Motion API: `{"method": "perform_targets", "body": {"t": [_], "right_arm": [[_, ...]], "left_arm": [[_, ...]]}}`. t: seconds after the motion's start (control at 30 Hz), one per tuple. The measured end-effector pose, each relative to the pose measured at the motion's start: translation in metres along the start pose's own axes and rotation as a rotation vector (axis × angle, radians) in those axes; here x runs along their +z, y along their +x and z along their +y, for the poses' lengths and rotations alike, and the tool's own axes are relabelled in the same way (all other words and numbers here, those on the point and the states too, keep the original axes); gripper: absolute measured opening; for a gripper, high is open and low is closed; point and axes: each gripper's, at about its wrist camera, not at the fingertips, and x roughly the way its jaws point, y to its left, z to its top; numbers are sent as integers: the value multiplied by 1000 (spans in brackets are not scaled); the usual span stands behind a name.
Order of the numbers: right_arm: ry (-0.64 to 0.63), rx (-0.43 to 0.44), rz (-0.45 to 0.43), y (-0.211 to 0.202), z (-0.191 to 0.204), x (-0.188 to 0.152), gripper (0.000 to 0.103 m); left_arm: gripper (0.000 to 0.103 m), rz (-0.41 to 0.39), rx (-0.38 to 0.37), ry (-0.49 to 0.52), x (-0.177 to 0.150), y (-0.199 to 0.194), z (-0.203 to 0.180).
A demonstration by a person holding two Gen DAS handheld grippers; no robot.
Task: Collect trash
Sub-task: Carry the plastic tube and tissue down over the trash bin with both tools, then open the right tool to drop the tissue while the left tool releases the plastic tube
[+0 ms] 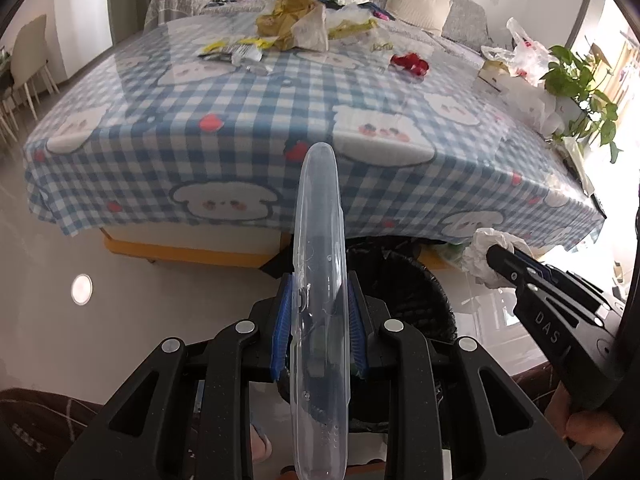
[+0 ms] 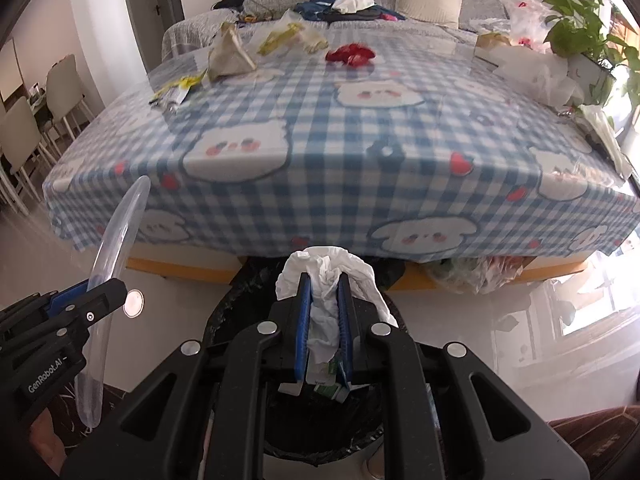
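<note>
Black plastic is lining the round bin [image 2: 320, 420] that is sitting on the pale floor just below both grippers, at the near edge of the table [image 1: 224, 120]; a small carton with green print is lying inside it, and what else it holds I cannot tell. Behind it the table is wearing a blue checked cloth, with more trash lying at its far end: a crumpled yellow-brown bag [image 1: 292, 20], a red wrapper [image 1: 409, 63] and some flat yellow packets [image 1: 236, 46]. Over the bin, the left gripper [image 1: 318, 332] is clamping a clear plastic lid [image 1: 320, 280] edge-on between its blue pads, jaws partly closed on it, so the lid is standing upright and reaching well past the fingertips. Beside it, the right gripper [image 2: 325, 312] is squeezing a crumpled white tissue [image 2: 326, 276], jaws drawn tight, the paper bulging out above the fingertips and hanging directly above the bin's mouth.
</note>
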Motion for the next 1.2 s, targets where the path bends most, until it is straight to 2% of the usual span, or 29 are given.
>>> {"method": "perform_targets", "body": {"t": [0.4,0.83,1.03,1.2], "right_arm": [[-4,44,79,45,20,-25,12],[-12,37,137,83,31,-37,13],[-23,44,126,83,37,-37,22],[-25,40,113,79,36,-35,42]], "left_arm": [[25,53,56,-42,-20,34,29],[25,72,88,-69,-28,59,52],[25,74,87,-67,-31,59,53],[25,76,86,-61,-31,58,50]]}}
